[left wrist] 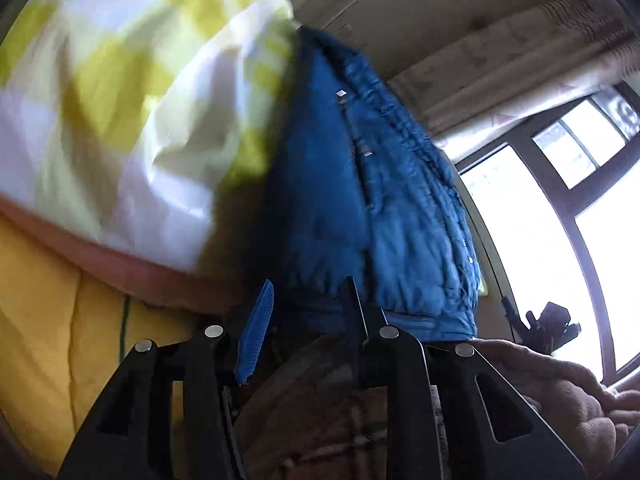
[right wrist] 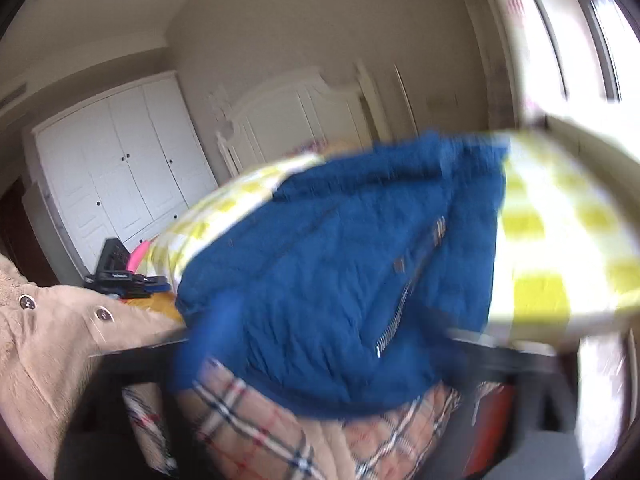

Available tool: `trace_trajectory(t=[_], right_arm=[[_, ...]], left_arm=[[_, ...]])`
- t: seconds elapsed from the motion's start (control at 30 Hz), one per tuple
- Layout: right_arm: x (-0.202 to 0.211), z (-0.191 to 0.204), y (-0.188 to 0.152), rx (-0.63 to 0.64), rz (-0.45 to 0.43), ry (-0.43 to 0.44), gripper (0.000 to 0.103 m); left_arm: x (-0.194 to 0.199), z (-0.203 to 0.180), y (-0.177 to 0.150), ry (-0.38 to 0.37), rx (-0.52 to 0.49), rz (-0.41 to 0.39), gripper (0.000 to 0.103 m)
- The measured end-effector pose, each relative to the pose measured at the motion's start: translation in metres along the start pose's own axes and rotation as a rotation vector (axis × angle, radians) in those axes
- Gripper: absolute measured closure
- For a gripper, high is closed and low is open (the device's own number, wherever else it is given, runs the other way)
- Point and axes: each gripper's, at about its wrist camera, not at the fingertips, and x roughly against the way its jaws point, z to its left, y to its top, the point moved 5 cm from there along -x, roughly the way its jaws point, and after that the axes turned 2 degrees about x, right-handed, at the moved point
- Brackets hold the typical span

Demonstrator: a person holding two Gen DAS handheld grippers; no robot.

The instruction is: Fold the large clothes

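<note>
A blue quilted jacket (left wrist: 360,184) with a zipper lies on a bed with a yellow-and-white checked cover (left wrist: 132,92). In the left wrist view my left gripper (left wrist: 308,300) has its blue-padded fingers (left wrist: 258,328) apart around the jacket's hem, with fabric between them. In the right wrist view the blue jacket (right wrist: 340,264) fills the middle, its plaid lining (right wrist: 256,420) showing below. The view is blurred, and the right gripper's own fingers do not show clearly. The checked cover (right wrist: 560,240) lies behind it.
A yellow quilt (left wrist: 48,320) lies at the left. The person's tan fleece sleeve (left wrist: 560,384) and tan coat (right wrist: 48,340) are close by. A bright window (left wrist: 540,220) is on the right. White wardrobe doors (right wrist: 120,168), a white headboard (right wrist: 296,116) and a black device (right wrist: 120,272) stand behind.
</note>
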Motion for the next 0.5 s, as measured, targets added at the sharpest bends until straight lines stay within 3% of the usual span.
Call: trace_trajectory(t=[0.1, 0.13, 0.17, 0.2, 0.23, 0.27, 0.3, 0.5], right_arm=[[-0.007, -0.026, -0.019, -0.08, 0.035, -0.06, 0.002], [-0.009, -0.034, -0.024, -0.098, 0.041, -0.066, 0.002], [-0.012, -0.043, -0.03, -0.129, 0.05, -0.061, 0.002], [-0.014, -0.048, -0.036, -0.15, 0.058, -0.054, 0.002], [-0.02, -0.056, -0.042, -0.179, 0.073, -0.044, 0.002], [-0.025, -0.064, -0.047, -0.204, 0.083, -0.035, 0.002], [-0.027, -0.068, -0.053, -0.219, 0.088, -0.029, 0.002], [-0.043, -0.091, -0.075, -0.304, 0.098, -0.015, 0.002]], left_arm=[[-0.006, 0.006, 0.004, 0.033, 0.004, -0.045, 0.083], [-0.007, 0.004, 0.007, 0.046, -0.021, -0.052, 0.076], [-0.009, 0.001, 0.01, 0.051, -0.04, -0.052, 0.042], [-0.011, -0.003, 0.013, 0.038, -0.055, -0.052, 0.017], [-0.011, -0.008, 0.015, -0.014, -0.069, -0.074, 0.004], [-0.012, -0.012, 0.017, -0.057, -0.083, -0.08, 0.004], [-0.017, -0.014, 0.018, -0.053, -0.089, -0.071, 0.004], [-0.039, -0.023, 0.026, 0.185, -0.278, -0.07, 0.004]])
